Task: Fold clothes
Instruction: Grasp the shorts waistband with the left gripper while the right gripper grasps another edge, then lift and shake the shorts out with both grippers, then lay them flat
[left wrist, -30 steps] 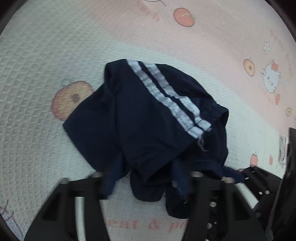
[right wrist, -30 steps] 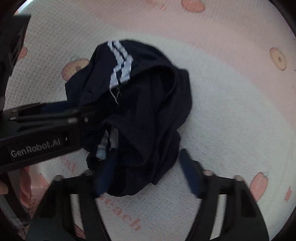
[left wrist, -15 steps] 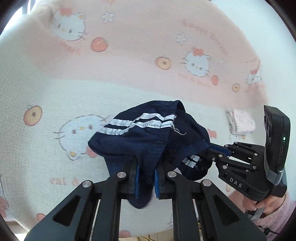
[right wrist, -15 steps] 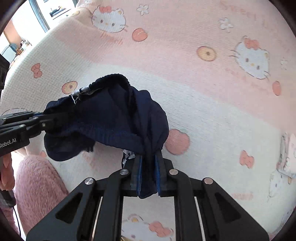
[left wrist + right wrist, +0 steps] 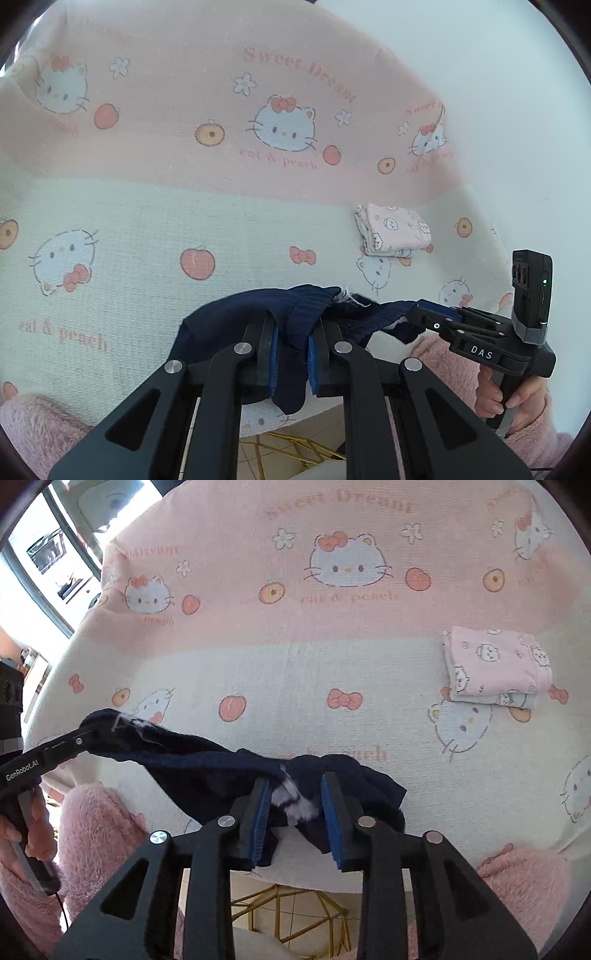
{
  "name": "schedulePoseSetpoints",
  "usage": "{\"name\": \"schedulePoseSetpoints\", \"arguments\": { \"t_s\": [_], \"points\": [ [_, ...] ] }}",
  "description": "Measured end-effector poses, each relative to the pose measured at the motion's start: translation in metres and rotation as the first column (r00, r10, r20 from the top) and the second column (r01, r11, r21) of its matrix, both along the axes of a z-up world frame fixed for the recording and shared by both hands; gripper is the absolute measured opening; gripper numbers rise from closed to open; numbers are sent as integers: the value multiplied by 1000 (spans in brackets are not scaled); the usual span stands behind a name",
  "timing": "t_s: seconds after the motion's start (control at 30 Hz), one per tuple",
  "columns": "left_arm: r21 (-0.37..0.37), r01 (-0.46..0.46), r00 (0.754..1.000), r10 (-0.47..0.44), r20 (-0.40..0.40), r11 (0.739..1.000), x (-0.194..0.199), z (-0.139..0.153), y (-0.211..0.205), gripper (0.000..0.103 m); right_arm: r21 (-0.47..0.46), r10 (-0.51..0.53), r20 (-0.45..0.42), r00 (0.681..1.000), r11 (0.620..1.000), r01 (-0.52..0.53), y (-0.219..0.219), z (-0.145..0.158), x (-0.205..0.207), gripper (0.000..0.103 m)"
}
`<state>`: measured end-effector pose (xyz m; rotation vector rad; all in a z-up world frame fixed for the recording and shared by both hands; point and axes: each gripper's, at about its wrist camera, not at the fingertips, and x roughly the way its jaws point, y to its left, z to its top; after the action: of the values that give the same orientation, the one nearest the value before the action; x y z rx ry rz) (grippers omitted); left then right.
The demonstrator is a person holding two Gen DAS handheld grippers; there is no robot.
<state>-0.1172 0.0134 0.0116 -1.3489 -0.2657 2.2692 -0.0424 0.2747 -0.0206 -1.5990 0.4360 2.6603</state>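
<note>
The navy garment (image 5: 236, 321) is held stretched above the near edge of the printed bedcover (image 5: 147, 206), raised between the two grippers. Its left end is clamped by the left gripper (image 5: 291, 354): the blue pads (image 5: 272, 354) are closed tight on a bunched fold of ribbed dark cloth, a tail of which hangs below them. From there the cloth runs rightward in a sagging band to the right gripper (image 5: 295, 805). That gripper's jaws have just been opening; a gap is seen between the blue pads (image 5: 258, 812) and the fabric, with a white-striped part of the garment lying loosely between them, so a firm grip is not shown. Farther right on the bedcover, well apart from the garment, a folded pink stack (image 5: 495, 664) is laid flat. Fluffy pink sleeves (image 5: 96, 834) are seen behind both handles.
</note>
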Motion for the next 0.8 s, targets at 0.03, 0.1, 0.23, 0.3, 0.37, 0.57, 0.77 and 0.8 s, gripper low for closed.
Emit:
{"name": "schedulePoseSetpoints", "arguments": {
  "t_s": [0.03,0.1,0.23,0.3,0.37,0.57,0.77,0.8],
  "points": [
    [-11,-4,1000,4,-3,1000,3,2,-1,13,29,-25,4,1000,999,25,5,1,3,29],
    [-29,-10,1000,10,-4,1000,12,3,-5,13,12,-40,9,999,999,40,9,-2,6,29],
    [-44,-28,998,30,47,999,32,-12,-20,13,-68,-31,25,999,997,33,4,-19,14,41],
    [-53,-31,997,35,74,998,40,-24,-26,13,-48,-15,69,998,999,18,-12,-35,8,41],
    [-53,-35,995,40,95,998,46,-32,-30,13,-49,-6,103,995,999,11,-22,-50,3,41],
    [-54,-34,995,39,93,998,60,-31,-38,13,1,-3,179,984,1000,2,-48,-85,-14,46],
    [-60,-37,996,41,75,998,68,-22,-42,13,16,-64,160,985,998,62,-42,-84,-20,66],
    [-54,-40,996,44,79,998,69,-24,-43,13,-1,-63,150,987,998,64,-40,-81,-20,68]
  ]
}}
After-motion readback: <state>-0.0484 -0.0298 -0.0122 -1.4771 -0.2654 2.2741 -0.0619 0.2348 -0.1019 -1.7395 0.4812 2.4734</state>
